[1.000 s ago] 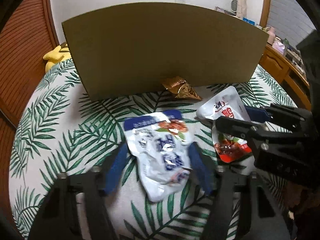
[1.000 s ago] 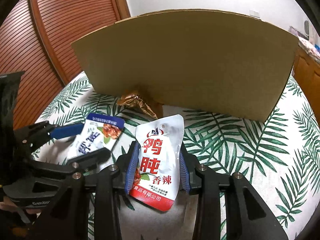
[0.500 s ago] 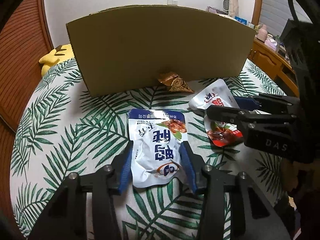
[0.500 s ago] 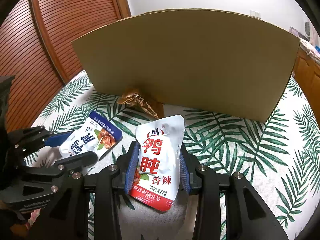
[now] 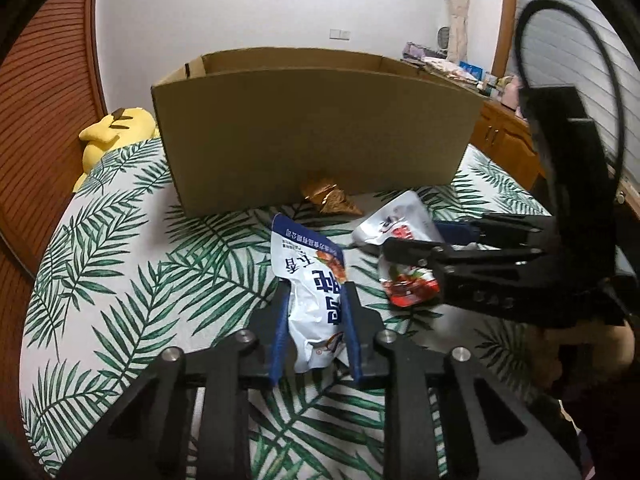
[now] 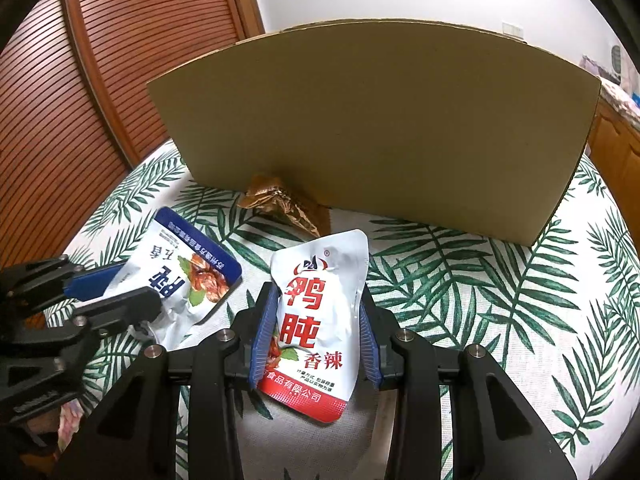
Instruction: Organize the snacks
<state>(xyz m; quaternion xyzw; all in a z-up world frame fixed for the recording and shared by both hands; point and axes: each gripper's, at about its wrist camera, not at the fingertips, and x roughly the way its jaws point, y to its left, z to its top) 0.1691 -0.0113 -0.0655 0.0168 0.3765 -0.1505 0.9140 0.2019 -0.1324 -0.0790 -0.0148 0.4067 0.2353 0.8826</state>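
The left gripper pinches the blue and white snack bag between its two blue fingers, and the bag looks crumpled and lifted off the leaf-print cloth. The right gripper has its fingers pressed on both sides of the red and white snack bag, which sticks out forward between them. A small gold wrapper lies on the cloth just in front of the big cardboard box. A yellow plush toy sits to the left of the box.
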